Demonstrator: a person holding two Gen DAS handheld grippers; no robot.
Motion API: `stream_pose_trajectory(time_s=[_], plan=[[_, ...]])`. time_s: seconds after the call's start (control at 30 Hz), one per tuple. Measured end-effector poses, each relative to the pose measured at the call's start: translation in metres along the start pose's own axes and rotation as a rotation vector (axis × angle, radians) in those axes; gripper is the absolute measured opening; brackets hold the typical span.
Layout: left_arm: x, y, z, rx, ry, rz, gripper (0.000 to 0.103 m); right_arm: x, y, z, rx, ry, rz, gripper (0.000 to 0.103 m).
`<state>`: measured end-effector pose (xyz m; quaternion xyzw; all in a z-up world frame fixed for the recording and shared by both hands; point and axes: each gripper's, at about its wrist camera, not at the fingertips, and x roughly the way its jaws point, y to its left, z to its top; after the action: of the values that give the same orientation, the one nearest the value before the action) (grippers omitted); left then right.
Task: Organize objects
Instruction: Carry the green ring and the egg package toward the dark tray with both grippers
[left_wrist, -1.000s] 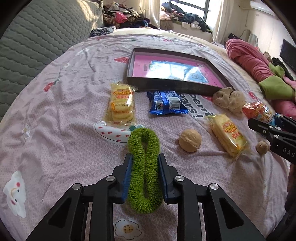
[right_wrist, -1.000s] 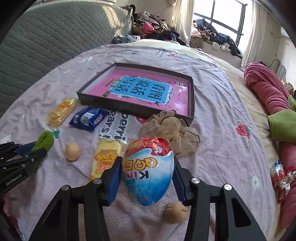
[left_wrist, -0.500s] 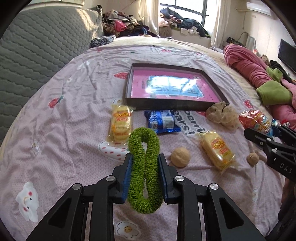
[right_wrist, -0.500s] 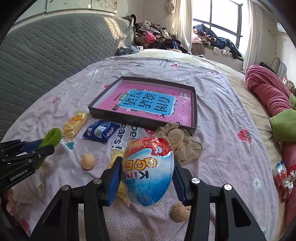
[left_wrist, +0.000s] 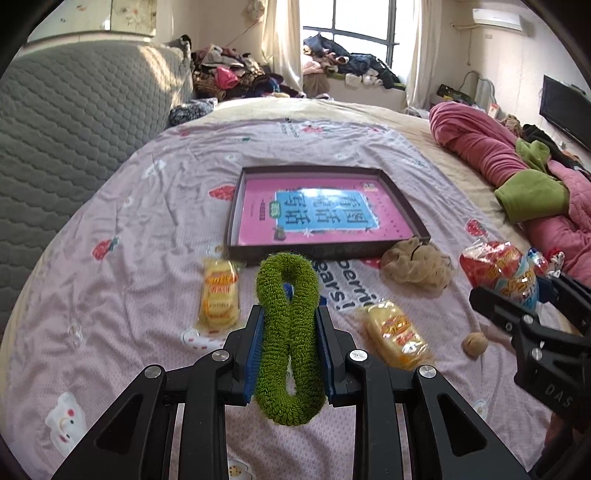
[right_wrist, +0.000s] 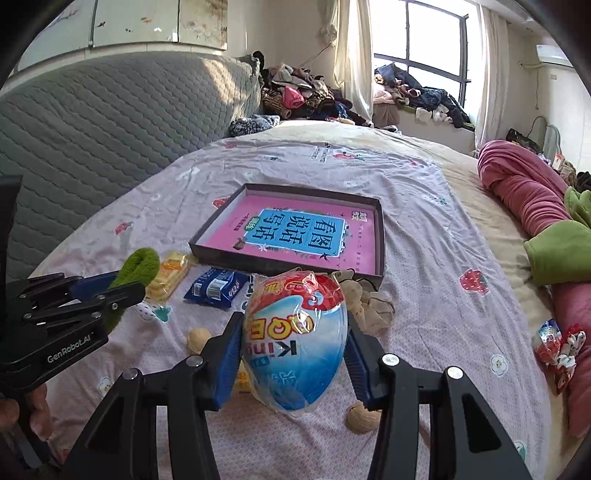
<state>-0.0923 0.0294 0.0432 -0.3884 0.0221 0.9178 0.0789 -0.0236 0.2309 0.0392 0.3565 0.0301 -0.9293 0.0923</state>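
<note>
Left wrist view: the left gripper (left_wrist: 289, 343) is clamped on a green terry hair loop (left_wrist: 288, 332) and has risen off the bed (left_wrist: 122, 266) over the last second, so the items below look smaller and the dark shallow tray (left_wrist: 400, 201) sits more fully in sight. That lift suggests the carry toward the tray has begun. On the bedspread I count two yellow snack packs (left_wrist: 218, 297), one beige scrunchie (left_wrist: 417, 264) near the tray's right corner, and one walnut (left_wrist: 474, 344) at near right; the loop hides the rest.

Right wrist view: the right gripper (right_wrist: 291, 354) grips a foil-wrapped egg (right_wrist: 295, 339), also raised higher than before. Here I count one blue packet (right_wrist: 218, 288) left of the egg and two walnuts (right_wrist: 197, 339), one near left and one near right. The tray holds only its pink printed sheet (right_wrist: 295, 230); nothing has been placed in it yet.
</note>
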Motion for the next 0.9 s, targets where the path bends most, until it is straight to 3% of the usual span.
stream_pose_trajectory(time_s=[0.27,0.9], plan=[[-0.002,-0.005,0.02,0.017,-0.022,0.004,0.028,-0.004,0.001,0.012,0.008,-0.018,0.002,0.051],[0.002,0.007,0.091,0.018,-0.081,0.013,0.028,-0.008,-0.006,0.08,-0.024,-0.102,-0.039,0.051]])
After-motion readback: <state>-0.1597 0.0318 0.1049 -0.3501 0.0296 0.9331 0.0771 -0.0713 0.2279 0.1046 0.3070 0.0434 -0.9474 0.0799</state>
